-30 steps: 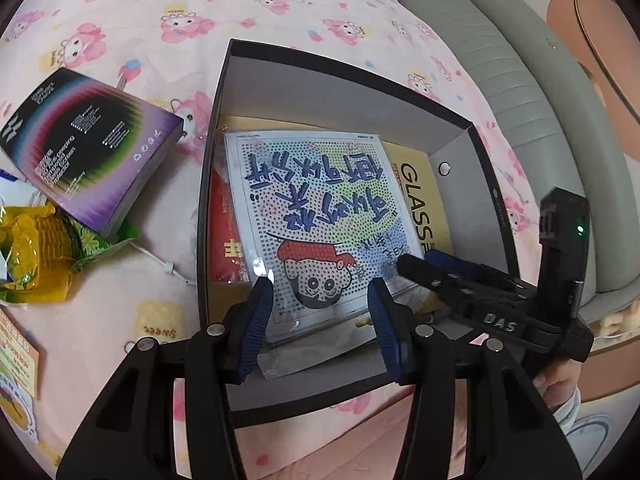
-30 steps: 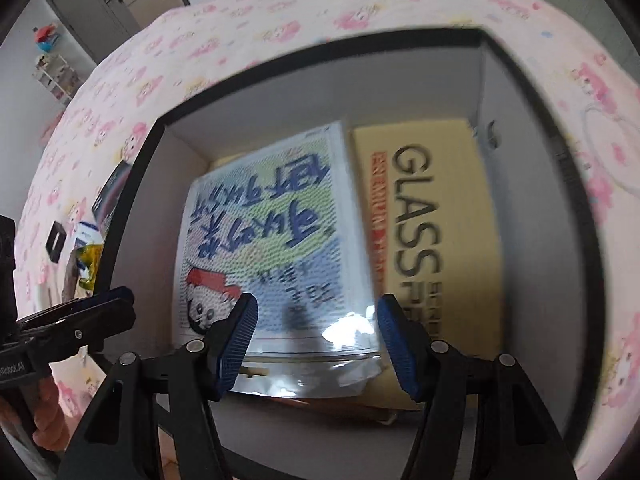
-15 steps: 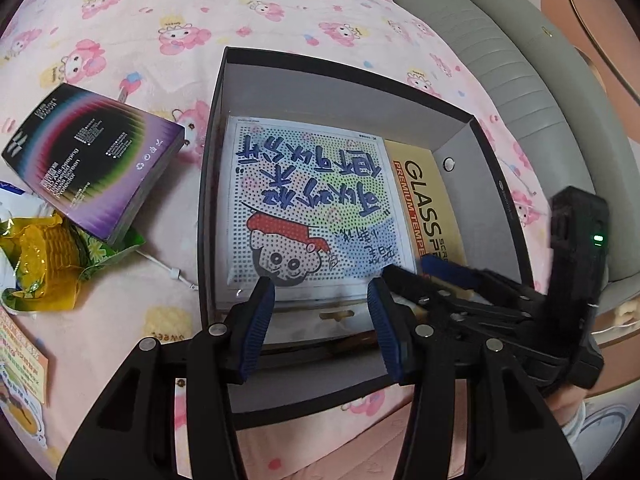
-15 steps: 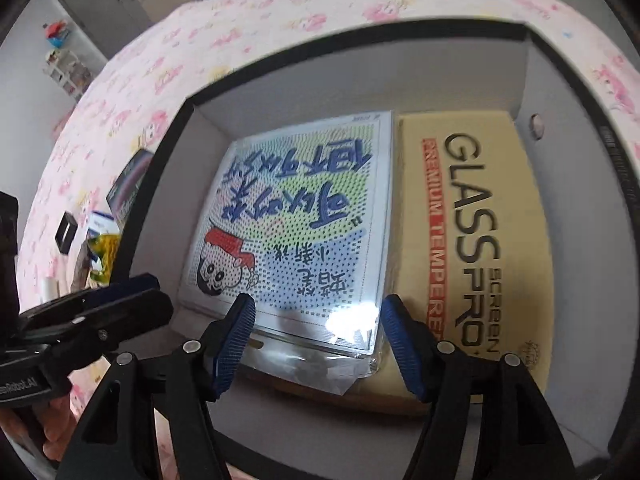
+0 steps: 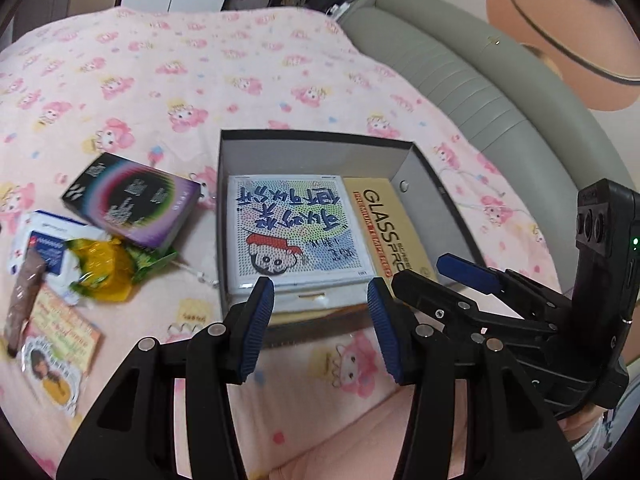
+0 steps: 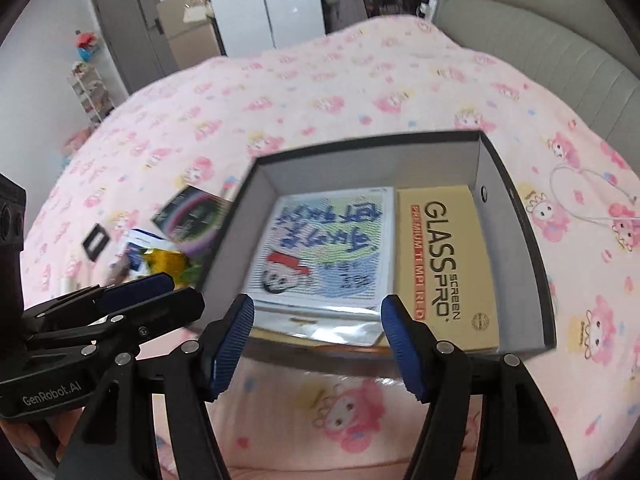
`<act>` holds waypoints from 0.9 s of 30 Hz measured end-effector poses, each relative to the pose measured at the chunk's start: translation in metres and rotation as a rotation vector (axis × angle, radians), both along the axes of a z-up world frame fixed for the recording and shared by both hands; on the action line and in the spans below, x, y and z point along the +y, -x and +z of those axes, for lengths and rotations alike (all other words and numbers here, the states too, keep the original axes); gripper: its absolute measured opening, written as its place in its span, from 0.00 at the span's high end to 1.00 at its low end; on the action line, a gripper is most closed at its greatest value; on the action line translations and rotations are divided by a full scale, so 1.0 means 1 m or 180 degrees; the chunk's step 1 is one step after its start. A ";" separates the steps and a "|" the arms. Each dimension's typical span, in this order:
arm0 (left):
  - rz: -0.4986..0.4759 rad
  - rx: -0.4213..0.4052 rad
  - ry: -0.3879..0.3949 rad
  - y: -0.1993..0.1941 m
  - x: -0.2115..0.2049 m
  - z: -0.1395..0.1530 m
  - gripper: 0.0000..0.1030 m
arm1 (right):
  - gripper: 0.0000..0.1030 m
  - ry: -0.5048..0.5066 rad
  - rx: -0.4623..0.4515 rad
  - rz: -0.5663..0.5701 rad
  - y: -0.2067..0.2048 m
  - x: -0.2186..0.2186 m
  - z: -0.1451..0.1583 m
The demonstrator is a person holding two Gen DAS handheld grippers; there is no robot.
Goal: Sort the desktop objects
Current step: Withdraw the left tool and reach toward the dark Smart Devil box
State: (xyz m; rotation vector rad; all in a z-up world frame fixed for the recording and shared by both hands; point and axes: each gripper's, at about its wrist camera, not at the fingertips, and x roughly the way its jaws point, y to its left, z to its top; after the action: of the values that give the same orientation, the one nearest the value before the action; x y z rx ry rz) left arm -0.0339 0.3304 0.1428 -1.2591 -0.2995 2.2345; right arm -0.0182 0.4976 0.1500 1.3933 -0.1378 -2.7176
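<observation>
the left tool [image 5: 320, 320] hangs over the pink bedsheet [image 5: 224, 80] with its blue pads spread wide and nothing between them. beside it, on its right, the right tool [image 6: 316, 336] is likewise released and empty. just ahead of both sits the dark open box [image 5: 316, 152], its near wall directly beyond the fingertips. inside lies a dotted picture board [image 5: 296, 228] flat on the left, and a yellow glass screen protector pack [image 5: 384, 216] just beside it on the right. off to the left of the left tool, outside the box, lie a cartoon card [image 5: 56, 352], a yellow snack wrapper [image 5: 102, 276], a white and blue packet [image 5: 48, 240], and farther on a dark purple box [image 5: 132, 200].
</observation>
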 end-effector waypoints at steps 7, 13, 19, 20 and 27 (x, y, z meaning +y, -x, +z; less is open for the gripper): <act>0.0093 0.0079 0.0089 -0.049 -0.039 0.016 0.52 | 0.39 0.0121 0.0193 0.0170 -0.045 -0.038 0.014; 0.0345 -0.0081 0.0025 -0.064 -0.083 0.003 0.52 | 0.39 0.0300 0.0139 0.0468 -0.057 -0.074 -0.001; 0.0668 -0.0246 -0.0088 -0.051 -0.122 -0.004 0.53 | 0.40 0.0318 0.0141 0.0702 -0.039 -0.110 -0.004; 0.0744 -0.0290 -0.0126 -0.042 -0.127 -0.006 0.53 | 0.40 0.0302 0.0179 0.0733 -0.032 -0.115 0.000; 0.1281 -0.0660 -0.0276 0.040 -0.146 -0.032 0.53 | 0.40 0.0224 0.0140 0.0638 0.044 -0.130 0.011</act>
State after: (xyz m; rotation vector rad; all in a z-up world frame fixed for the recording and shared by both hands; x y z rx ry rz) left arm -0.0739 0.1849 0.1104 -1.4905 -0.7815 2.3839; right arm -0.0623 0.3679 0.1609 1.2549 -0.0850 -2.5519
